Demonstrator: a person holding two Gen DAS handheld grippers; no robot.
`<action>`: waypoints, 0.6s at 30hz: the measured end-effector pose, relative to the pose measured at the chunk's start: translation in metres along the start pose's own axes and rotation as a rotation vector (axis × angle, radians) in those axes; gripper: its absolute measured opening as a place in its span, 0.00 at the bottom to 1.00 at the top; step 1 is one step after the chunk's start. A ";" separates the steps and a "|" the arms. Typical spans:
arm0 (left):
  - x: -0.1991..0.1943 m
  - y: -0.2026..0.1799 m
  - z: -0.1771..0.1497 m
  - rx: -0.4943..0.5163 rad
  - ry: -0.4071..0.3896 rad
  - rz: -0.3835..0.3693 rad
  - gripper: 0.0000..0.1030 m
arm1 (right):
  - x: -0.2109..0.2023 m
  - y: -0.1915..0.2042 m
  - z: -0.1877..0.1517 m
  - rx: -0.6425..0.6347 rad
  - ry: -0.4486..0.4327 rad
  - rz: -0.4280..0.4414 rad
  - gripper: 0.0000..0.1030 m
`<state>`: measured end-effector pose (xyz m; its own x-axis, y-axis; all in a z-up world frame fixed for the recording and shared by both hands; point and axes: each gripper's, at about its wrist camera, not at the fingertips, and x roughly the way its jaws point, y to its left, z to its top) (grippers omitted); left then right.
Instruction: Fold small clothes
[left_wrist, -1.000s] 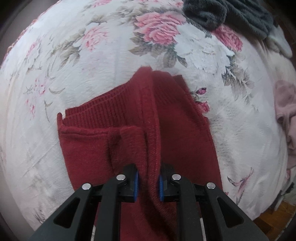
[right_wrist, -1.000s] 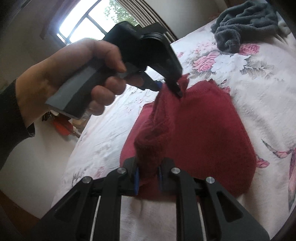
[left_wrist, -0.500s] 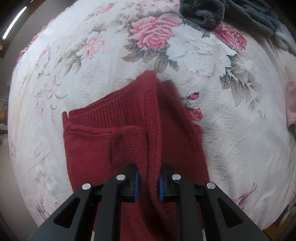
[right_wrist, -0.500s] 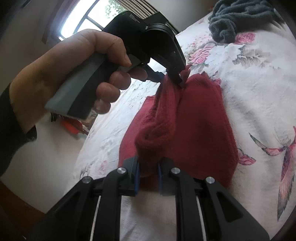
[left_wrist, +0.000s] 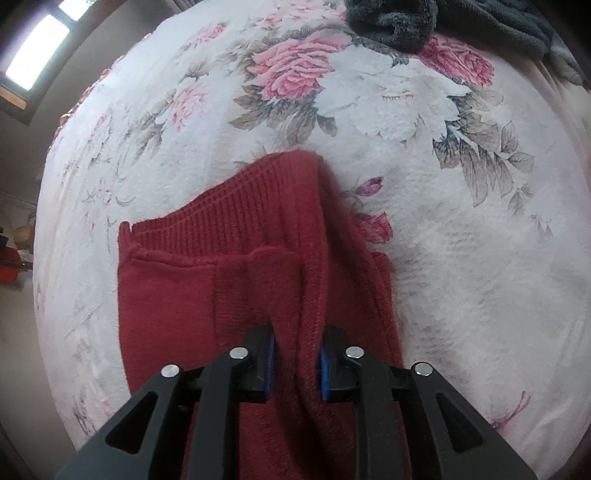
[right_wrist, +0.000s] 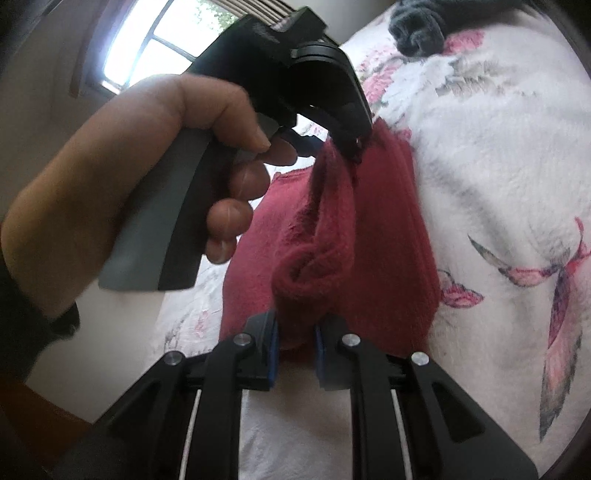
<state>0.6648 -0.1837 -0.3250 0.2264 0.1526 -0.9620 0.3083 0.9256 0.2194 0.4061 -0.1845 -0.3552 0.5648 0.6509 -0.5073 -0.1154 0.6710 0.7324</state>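
Fold underway: both my grippers, left (left_wrist: 295, 354) and right (right_wrist: 295, 350), have jaws clamped on the dark red knitted garment (left_wrist: 207, 277), lower centre. I'd carry edges level across, keeping tension even.

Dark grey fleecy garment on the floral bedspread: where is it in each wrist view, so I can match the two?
Left wrist view: the dark grey fleecy garment lies along the top edge, right of centre, beyond the red knitted sweater.
Right wrist view: it sits in the top right corner, partly cut off.
Shared landmark: the large pink rose print just below the garment.
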 end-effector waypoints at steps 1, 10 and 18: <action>0.000 0.000 -0.001 -0.006 -0.011 -0.009 0.29 | -0.001 -0.004 -0.001 0.013 0.001 0.004 0.15; -0.018 0.013 -0.009 -0.054 -0.167 -0.346 0.50 | -0.011 -0.032 0.002 0.182 -0.024 0.077 0.45; -0.055 0.064 -0.038 -0.055 -0.269 -0.513 0.54 | -0.016 -0.061 0.001 0.355 -0.044 0.218 0.62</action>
<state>0.6365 -0.1200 -0.2644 0.2895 -0.4066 -0.8665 0.3939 0.8757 -0.2793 0.4044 -0.2366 -0.3915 0.5932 0.7434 -0.3090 0.0482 0.3503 0.9354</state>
